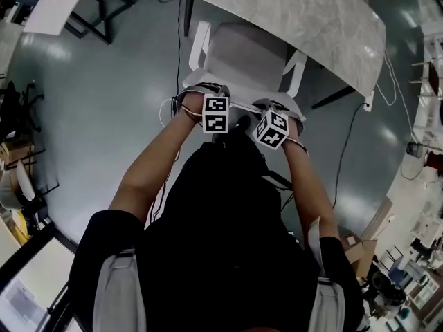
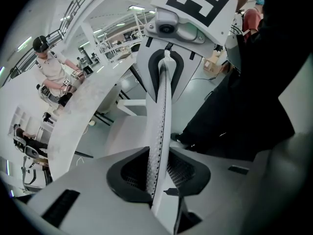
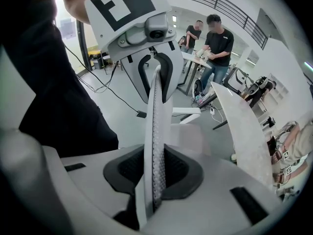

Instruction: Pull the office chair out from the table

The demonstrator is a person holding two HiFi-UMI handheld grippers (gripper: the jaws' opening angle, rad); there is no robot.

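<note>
Backrest rim of the office chair, running nine to three, is clamped by left gripper and right gripper side by side; the seat lies at twelve o'clock, at the marble table's near edge.

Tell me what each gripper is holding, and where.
Both the left gripper and right gripper clamp the office chair by the top edge of its backrest.
</note>
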